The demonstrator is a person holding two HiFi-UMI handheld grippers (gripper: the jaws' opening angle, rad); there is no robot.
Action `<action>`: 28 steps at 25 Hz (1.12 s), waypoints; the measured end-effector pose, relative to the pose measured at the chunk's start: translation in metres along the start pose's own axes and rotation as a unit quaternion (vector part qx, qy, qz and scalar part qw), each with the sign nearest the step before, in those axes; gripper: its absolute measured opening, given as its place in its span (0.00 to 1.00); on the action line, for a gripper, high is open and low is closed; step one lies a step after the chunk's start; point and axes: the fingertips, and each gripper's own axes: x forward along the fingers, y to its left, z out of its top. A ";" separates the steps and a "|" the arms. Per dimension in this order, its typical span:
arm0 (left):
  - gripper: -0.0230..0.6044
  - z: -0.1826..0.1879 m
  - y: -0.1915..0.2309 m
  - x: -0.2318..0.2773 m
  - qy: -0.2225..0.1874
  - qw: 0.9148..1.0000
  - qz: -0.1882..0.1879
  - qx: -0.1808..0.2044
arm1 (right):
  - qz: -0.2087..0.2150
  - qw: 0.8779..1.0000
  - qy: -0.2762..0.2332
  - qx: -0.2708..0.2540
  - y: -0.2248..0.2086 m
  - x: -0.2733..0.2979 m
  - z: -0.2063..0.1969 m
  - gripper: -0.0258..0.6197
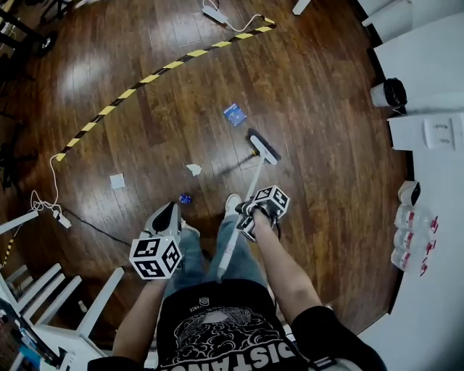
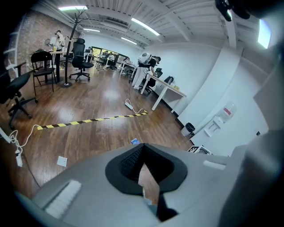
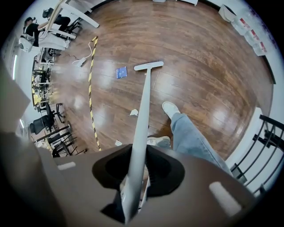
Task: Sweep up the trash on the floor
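My right gripper (image 1: 254,208) (image 3: 135,170) is shut on the white handle of a broom (image 1: 254,176) (image 3: 144,104). The broom head (image 1: 264,147) (image 3: 148,66) rests on the wooden floor ahead of the person's feet. Trash lies around it: a blue packet (image 1: 234,114) (image 3: 121,72) (image 2: 135,141) beyond the head, a crumpled white paper (image 1: 193,169) (image 3: 133,112) to its left, a small blue scrap (image 1: 185,198) near the feet, and a flat white square (image 1: 117,180) (image 2: 62,161) farther left. My left gripper (image 1: 168,211) (image 2: 143,162) hangs at the left with its jaws together and nothing between them.
A yellow-and-black tape strip (image 1: 159,72) crosses the floor beyond the trash, ending near a power strip (image 1: 214,13). Another cable and socket block (image 1: 61,217) lie at the left by white furniture (image 1: 43,290). White counters (image 1: 428,130), a bin (image 1: 388,93) and bottles (image 1: 413,232) line the right side.
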 end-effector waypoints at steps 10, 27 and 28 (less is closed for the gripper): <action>0.04 0.031 0.110 -0.042 -0.023 0.999 0.028 -0.016 | 0.015 0.999 0.034 0.006 0.064 0.066 -0.100 0.17; 0.04 0.032 0.211 -0.102 -0.060 0.995 0.063 -0.046 | 0.041 0.994 0.096 -0.020 0.139 0.139 -0.238 0.18; 0.04 0.032 0.213 -0.104 -0.062 0.995 0.063 -0.048 | 0.038 0.994 0.095 -0.023 0.139 0.140 -0.241 0.18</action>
